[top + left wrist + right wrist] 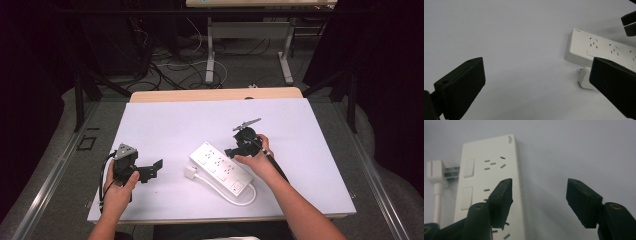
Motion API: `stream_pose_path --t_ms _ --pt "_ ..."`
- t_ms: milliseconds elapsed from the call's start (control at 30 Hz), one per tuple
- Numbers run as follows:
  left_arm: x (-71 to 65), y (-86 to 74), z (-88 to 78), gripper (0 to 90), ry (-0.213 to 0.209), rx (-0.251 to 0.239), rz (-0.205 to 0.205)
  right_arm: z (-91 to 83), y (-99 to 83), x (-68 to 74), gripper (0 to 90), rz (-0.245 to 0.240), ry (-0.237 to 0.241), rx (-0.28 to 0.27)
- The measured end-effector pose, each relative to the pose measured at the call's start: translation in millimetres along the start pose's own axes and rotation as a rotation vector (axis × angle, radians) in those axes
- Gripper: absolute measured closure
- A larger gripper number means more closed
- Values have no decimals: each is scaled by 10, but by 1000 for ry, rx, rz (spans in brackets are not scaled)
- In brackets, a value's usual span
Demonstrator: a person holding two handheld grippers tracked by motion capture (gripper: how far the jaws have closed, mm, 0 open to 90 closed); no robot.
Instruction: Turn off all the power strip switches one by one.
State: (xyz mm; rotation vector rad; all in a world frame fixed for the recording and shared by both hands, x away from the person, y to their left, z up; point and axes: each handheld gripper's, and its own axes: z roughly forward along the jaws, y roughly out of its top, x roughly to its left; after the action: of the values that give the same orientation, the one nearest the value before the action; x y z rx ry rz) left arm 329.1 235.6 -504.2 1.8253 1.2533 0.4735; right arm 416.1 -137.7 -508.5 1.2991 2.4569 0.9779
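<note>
White power strip [221,167] lies diagonal on the white table sheet [165,125], approx. in the middle of the near half, between both grippers. Its cable [235,198] makes a loop round the near end and comes back along the left side, and the white plug [190,173] rests just beside the strip, prongs toward it; whether prongs touch it I cannot tell. In the right gripper view the strip [491,185] shows switches and socket holes, w/ the plug [436,173] at the left.

Right gripper [233,151] is held by the right hand [257,162] just above the far right edge of the strip. Its jaws stand apart, nothing between them, only bare sheet; one jaw is over the strip surface.

Left gripper [156,168] is in the left hand [119,190], to the left of the strip and apart from it, pointing to it. Jaws wide released, empty. In the left gripper view the strip [599,48] and plug [585,78] are ahead at the right.
</note>
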Motion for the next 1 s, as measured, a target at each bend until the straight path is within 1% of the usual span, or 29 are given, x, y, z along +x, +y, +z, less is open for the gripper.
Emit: stream_pose_path --t_ms 100,133,200,233,267,300,400,467,567,633,733,767,800,867,900,933,967,1000 --pt "4 -1 2 6 0 2 2 -71 -81 -84 338 -4 -29 -9" --pt "4 -2 4 6 0 3 2 -91 -105 -101 322 9 -36 -16" --pt "2 -3 6 6 0 5 3 -140 -158 -143 301 18 -55 -14" --pt "2 -3 6 6 0 6 2 -149 -190 -165 289 19 -52 -35" --pt "3 -3 6 6 1 7 2 -183 -211 -181 274 19 -61 -10" --pt "3 -3 7 6 1 8 2 -206 -235 -194 261 31 -67 -3" --pt "2 -4 10 6 1 9 2 -271 -304 -251 202 44 -63 -10" --pt "3 -5 10 6 2 9 2 -314 -339 -293 159 43 -81 -27" --pt "6 -5 9 6 2 6 -1 -386 -392 -359 148 62 -108 -50" --pt "9 -7 10 6 3 4 -3 -422 -428 -402 133 77 -128 -52" --pt "13 -10 12 6 7 3 -9 -466 -494 -487 84 94 -155 -56" --pt "14 -10 12 6 7 3 -8 -483 -516 -516 66 98 -160 -56" --pt "14 -10 12 6 7 3 -8 -493 -538 -531 43 114 -157 -60" --pt "13 -10 12 6 8 3 -9 -516 -585 -571 0 121 -171 -64" --pt "13 -10 12 6 8 3 -9 -531 -613 -586 0 130 -175 -61" --pt "14 -11 13 6 8 3 -9 -545 -635 -607 0 126 -180 -62" --pt "15 -11 13 6 8 5 -9 -558 -660 -622 0 137 -184 -61" --pt "15 -12 14 6 7 6 -9 -568 -681 -639 0 135 -188 -62"
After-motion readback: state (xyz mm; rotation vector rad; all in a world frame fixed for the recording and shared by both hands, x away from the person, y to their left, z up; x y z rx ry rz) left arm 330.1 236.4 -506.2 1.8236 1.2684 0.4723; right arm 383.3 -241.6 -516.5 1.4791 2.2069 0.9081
